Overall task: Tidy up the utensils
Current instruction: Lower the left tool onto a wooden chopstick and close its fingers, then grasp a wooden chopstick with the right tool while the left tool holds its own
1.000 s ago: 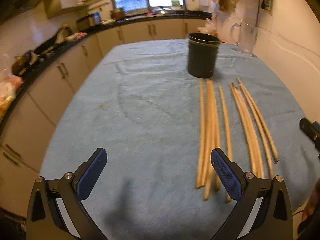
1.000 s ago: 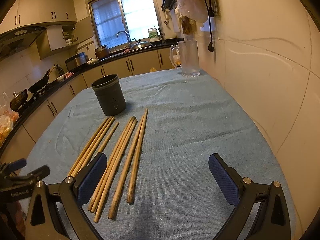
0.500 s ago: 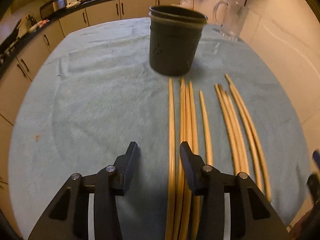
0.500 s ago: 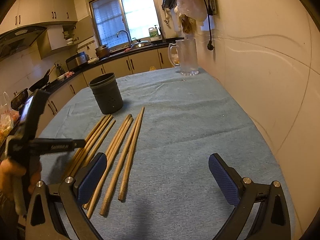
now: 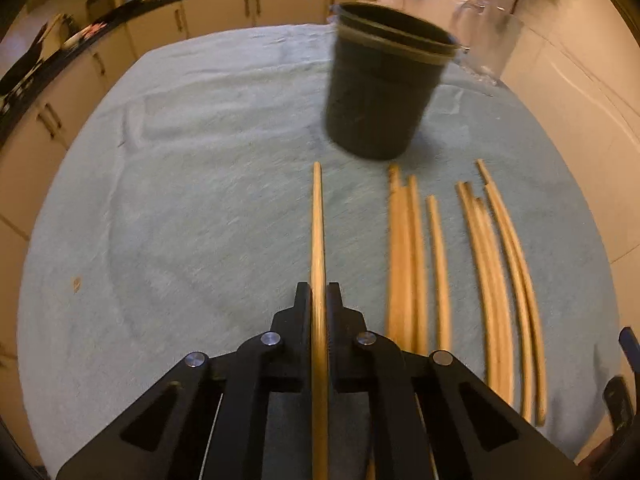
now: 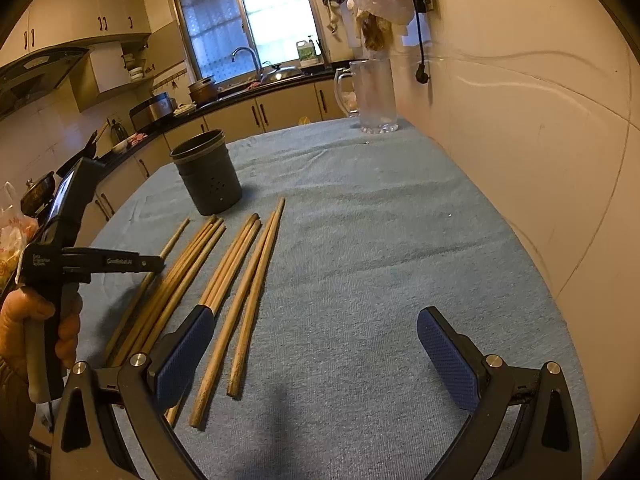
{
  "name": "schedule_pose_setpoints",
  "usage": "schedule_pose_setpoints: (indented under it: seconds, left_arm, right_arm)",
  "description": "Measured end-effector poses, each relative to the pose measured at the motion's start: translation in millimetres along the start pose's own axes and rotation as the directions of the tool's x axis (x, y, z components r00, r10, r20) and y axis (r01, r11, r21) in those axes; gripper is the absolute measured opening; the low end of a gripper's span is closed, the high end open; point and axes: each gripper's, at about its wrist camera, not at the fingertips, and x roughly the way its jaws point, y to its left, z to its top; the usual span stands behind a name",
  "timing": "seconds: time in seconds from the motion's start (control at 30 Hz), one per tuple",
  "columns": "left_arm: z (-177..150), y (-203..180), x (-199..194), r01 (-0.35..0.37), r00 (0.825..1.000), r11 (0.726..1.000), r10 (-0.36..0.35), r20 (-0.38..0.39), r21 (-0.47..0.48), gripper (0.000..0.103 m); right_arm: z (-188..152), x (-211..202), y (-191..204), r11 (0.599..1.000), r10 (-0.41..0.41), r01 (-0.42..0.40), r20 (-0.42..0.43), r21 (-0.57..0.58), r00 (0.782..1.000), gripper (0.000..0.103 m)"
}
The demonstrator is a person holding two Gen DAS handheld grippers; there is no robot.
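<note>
Since half a sec ago the left gripper [image 5: 319,300] has gone from jaws part-open over the leftmost stick to jaws pressed together on one chopstick [image 5: 317,232], and that stick now sits apart from the rest of the row. Right gripper [image 6: 316,344] hasn't shifted: jaws wide apart, nothing between them, hovering at the near edge of the blue cloth [image 6: 380,240].

Near to far: the held chopstick runs through the left jaws lengthwise, thick end back under the gripper body, thin tip pointing straight away toward the far side, slightly left of the black holder [image 5: 384,88]. Long axis is roughly in line w/ the fingers, not across them. From the right wrist view it looks low, close to the cloth; can't tell if the tip is touching.

To its right lie the other chopsticks [image 5: 408,264], all roughly parallel, tips aimed at the holder. Beyond them the holder stands upright on the cloth, and a glass mug [image 6: 372,96] sits farther back by the wall.

Risks, imo: grip is along the stick, so it could slide out or droop when tipped upright for the holder. The long free length ahead could swing and knock the holder's rim or push it over. Dragging low might snag the cloth or nudge the neighbouring sticks.
</note>
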Motion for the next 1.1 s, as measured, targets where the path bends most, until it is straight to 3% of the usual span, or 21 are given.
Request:
schedule_pose_setpoints:
  seconds: [0.13,0.23,0.33,0.4,0.5,0.57,0.97,1.03,1.1]
  left_arm:
    - [-21,16,-11,-0.002,0.999,1.000,0.001,-0.032,-0.029,0.007]
    - [-32,24,-16,0.015,0.999,0.999,-0.017,-0.050,-0.047,0.007]
    - [-38,32,-21,0.040,0.998,0.997,-0.043,-0.048,-0.060,0.007]
    - [-41,33,-21,0.045,0.998,0.997,-0.048,-0.038,-0.070,0.007]
    - [-41,30,-20,0.045,0.999,0.997,-0.047,-0.022,-0.061,0.007]
    - [-43,29,-21,0.044,0.999,0.998,-0.044,-0.011,-0.048,0.007]
    - [-41,34,-21,0.049,0.999,0.994,-0.049,0.002,-0.099,0.008]
    - [-41,35,-21,0.050,0.999,0.993,-0.050,0.005,-0.105,0.008]
    - [-42,35,-20,0.047,0.999,0.994,-0.046,0.008,-0.102,0.007]
  right_arm:
    - [13,6,0,0.998,0.060,-0.061,-0.061,-0.004,0.996,0.102]
    - [29,25,4,0.990,0.141,-0.144,-0.158,-0.006,0.977,0.094]
    - [40,53,9,0.981,0.190,-0.193,-0.237,0.009,0.953,0.074]
    - [44,77,15,0.984,0.164,-0.176,-0.292,-0.014,0.942,0.057]
    - [38,101,23,0.985,0.146,-0.170,-0.360,-0.033,0.921,0.045]
    - [35,105,24,0.988,0.118,-0.146,-0.353,-0.054,0.928,0.039]
    - [42,119,44,0.983,-0.013,-0.051,-0.345,-0.176,0.939,0.039]
    - [43,121,45,0.981,-0.029,-0.039,-0.346,-0.189,0.938,0.034]
    - [45,120,40,0.983,-0.040,-0.026,-0.351,-0.182,0.935,0.017]
